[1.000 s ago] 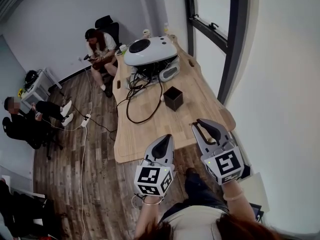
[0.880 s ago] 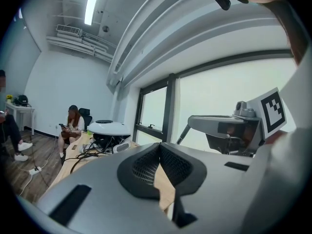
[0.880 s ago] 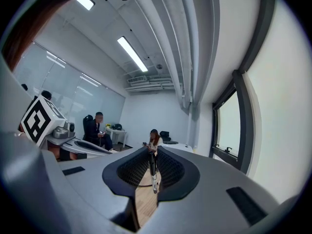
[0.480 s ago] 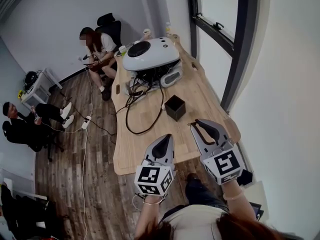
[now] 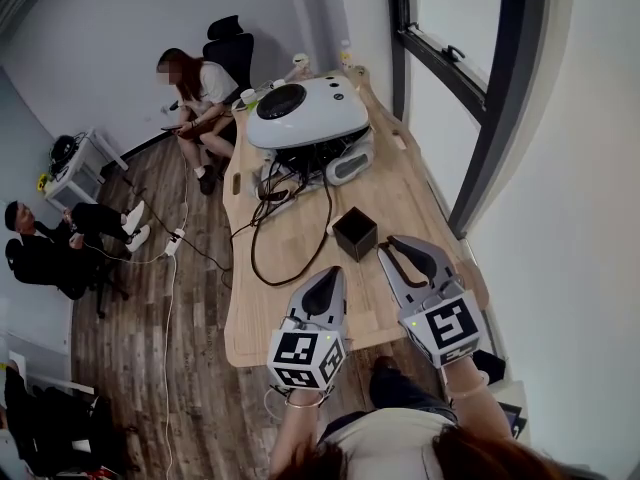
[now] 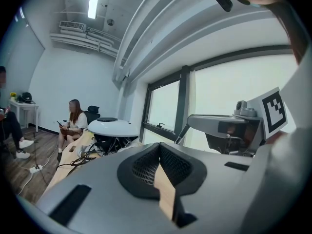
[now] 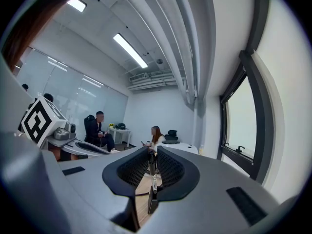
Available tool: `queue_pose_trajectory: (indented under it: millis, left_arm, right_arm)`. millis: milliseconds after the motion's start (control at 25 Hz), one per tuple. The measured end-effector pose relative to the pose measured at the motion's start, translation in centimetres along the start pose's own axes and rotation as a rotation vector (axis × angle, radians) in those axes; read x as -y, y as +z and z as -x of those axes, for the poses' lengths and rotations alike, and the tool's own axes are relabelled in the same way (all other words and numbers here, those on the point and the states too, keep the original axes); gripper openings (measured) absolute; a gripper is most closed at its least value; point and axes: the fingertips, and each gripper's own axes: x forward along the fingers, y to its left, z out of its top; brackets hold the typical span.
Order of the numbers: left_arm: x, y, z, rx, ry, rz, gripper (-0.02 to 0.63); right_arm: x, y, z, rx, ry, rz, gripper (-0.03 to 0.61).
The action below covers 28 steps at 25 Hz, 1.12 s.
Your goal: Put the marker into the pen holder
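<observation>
**Head view:** we hold both grippers low in the frame, over the near end of the long light-wood table (image 5: 268,308). The black square open-top pen holder (image 5: 355,233) stands on it at frame centre, mouth up. It is just up and left of the right gripper (image 5: 405,256) tips. The left gripper (image 5: 325,286) sits below and left of the holder, a bit farther off, so the right one is nearer. The marker is too small to pick out here. Further up the table is a white domed device (image 5: 305,108) w/ black cables (image 5: 283,173), well apart from the holder.

**Left gripper view:** jaws are pressed together w/ nothing btwn them. Only a sliver of table wood shows through the gap.

**Right gripper view:** jaws are drawn narrow, clamped on the slim black-and-white marker (image 7: 152,179) at centre-bottom of frame. Its long axis runs along the jaws, pointing fwd, away from the camera. The holder isn't in this view; we reckon it's low, behind the gripper body.

**Our read:** the marker is carried but not yet over the holder. The next move prob. needs the right gripper to go up-left in head view until it's above the opening. It must then tip so the marker's axis points down into the mouth. As held, the axis looks nearer level than vertical, but we can't tell the exact tilt.
</observation>
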Motion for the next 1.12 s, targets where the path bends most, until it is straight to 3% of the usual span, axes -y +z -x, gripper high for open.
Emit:
queue_pose_trajectory:
  millis: [640,1120]
  left_arm:
    - [-4.8,-0.4,-5.0,-0.026,0.108,0.038,0.018]
    - [-8.8,-0.1,-7.2,-0.048,0.061,0.035,0.018]
  right_arm:
    - [2.4,-2.9,-8.1,-0.053,0.115,0.029,0.080]
    - [2.1,-6.1,-13.0,-0.130,0.096,0.040,0.081]
